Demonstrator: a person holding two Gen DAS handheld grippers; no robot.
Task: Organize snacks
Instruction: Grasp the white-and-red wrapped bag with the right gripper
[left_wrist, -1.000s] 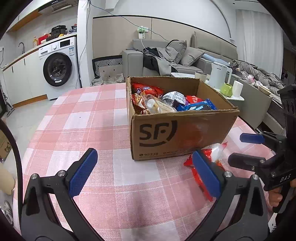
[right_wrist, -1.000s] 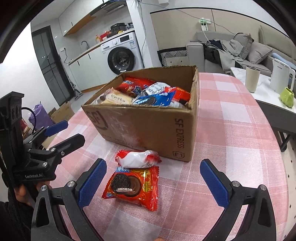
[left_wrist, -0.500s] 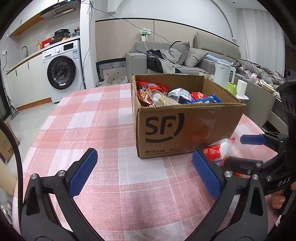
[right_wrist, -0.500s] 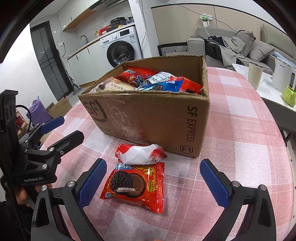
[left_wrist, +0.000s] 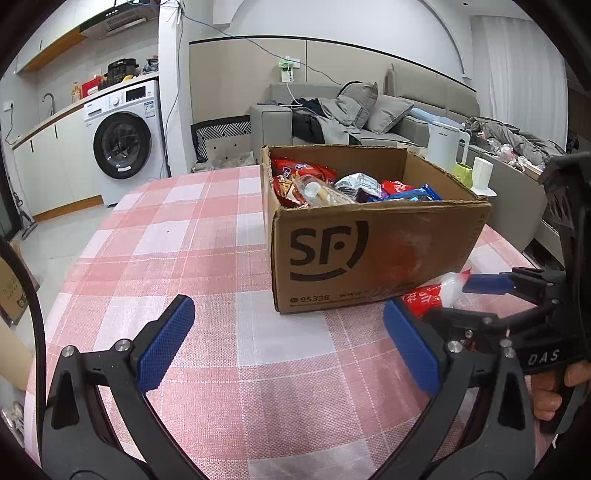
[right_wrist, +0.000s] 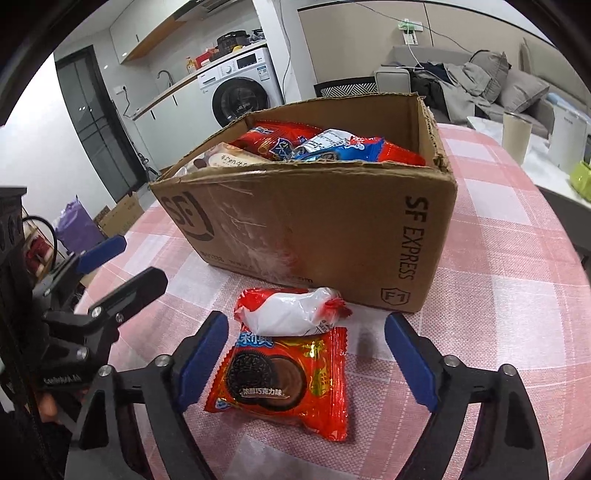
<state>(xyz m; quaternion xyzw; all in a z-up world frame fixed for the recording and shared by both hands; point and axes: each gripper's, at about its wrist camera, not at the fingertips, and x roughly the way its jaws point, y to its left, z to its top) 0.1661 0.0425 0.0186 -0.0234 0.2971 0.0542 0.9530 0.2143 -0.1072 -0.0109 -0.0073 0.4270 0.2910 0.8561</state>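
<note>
Cardboard boxes on my table: one (right_wrist: 314, 221).
Loose snack packets in front of it: two – a red-and-white one (right_wrist: 291, 312), a red cookie one (right_wrist: 284, 380).
Packets inside the box: several, count unclear.
My grippers: two.

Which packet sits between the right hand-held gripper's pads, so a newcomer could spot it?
Find the cardboard SF box on the pink checked tablecloth; two packets lie on the cloth at its near corner. The one meant is the flat red cookie packet, between the closing pads of the right hand-held gripper. Unlike the plump red-and-white packet beside it, it pictures a dark sandwich cookie.
</note>
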